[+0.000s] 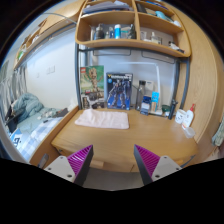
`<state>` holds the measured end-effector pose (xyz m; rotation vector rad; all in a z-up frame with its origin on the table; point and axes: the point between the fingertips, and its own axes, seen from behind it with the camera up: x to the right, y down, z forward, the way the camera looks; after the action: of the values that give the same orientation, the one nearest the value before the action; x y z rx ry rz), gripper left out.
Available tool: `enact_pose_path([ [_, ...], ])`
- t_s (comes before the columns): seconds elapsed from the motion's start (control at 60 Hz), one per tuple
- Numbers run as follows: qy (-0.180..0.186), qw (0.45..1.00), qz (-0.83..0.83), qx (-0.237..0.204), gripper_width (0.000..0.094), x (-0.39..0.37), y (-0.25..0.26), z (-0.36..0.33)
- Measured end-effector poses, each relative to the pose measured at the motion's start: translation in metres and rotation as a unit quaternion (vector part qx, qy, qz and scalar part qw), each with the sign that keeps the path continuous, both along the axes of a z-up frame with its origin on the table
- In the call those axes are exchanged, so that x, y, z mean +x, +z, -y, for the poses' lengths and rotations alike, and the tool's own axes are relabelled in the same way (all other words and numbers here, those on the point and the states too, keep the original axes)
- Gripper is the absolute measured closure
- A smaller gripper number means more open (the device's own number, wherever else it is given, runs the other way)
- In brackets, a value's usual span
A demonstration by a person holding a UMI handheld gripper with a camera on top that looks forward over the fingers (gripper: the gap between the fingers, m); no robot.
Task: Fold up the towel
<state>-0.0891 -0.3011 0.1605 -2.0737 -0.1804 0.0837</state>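
Towel lies flat at the middle of the desk, well beyond the gripper, whose fingers are spread apart and empty. Soft, light cloth likely; best pinched at a near corner.

The towel is pale cream against the light-brown wooden tabletop. Behind the towel stands a green poster. The hand-held gripper wears magenta pads.
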Motion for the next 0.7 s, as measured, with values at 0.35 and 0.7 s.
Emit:
enact_pose_path([
  [0.35, 0.064, 0.994, 0.005, -0.09, 0.0112, -0.131, -0.095, -0.086],
  [0.7, 0.065, 0.992, 0.013, -0.11, 0.0097, -0.263, -0.137, -0.272],
])
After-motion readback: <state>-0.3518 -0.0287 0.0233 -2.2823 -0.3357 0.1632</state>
